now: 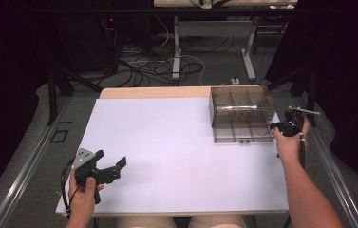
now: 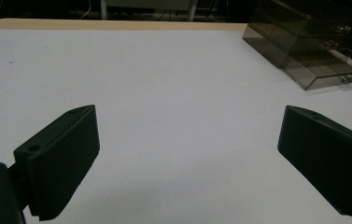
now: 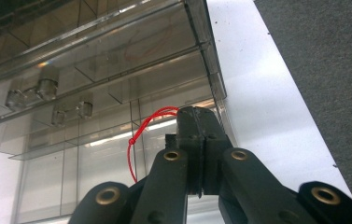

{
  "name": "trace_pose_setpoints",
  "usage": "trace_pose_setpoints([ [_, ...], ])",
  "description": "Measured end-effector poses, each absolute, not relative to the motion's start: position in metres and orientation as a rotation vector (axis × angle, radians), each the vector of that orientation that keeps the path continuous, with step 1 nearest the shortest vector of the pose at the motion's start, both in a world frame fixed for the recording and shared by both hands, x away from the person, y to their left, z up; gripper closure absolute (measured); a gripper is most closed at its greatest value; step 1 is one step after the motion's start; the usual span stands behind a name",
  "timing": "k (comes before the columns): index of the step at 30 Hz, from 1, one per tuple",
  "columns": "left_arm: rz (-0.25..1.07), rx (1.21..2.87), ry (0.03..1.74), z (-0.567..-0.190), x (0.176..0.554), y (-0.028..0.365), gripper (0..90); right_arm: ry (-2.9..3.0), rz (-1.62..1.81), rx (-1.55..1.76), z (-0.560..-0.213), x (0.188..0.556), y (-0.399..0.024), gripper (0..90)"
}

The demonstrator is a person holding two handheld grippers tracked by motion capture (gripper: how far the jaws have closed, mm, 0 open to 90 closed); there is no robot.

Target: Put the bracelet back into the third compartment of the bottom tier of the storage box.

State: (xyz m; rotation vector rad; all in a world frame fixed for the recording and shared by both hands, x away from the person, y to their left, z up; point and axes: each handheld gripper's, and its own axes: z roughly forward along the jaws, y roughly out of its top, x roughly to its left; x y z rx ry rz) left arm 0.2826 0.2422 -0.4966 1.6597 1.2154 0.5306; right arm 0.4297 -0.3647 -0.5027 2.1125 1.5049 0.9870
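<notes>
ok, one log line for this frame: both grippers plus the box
left gripper: open, over bare white board | right gripper: shut, fingers at clear compartment box, red string beside tips; grasp unclear

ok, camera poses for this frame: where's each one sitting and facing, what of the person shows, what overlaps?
High view: above the person's side, looking forward and down on the white table; both forearms, left gripper and right gripper show.
Left gripper view: low over the table, facing across it to the clear compartment box; its own jaws stand wide apart.
Right gripper view: at the box's corner, looking into it; its own jaws are pressed together at a red string.
Shared: box and table appear in all three.
</notes>
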Motion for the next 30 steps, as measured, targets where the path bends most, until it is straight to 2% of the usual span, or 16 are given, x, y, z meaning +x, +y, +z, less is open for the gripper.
trace_pose_setpoints([
  [16,0.535,1.655,1.216,-0.497,0.283,0.241,5.6,1.550,0.972,2.083,-0.507,0.433,-0.359,90.0],
  [30,0.534,1.657,1.215,-0.497,0.282,0.241,5.6,1.565,1.055,2.021,-0.497,0.430,-0.354,71.0],
])
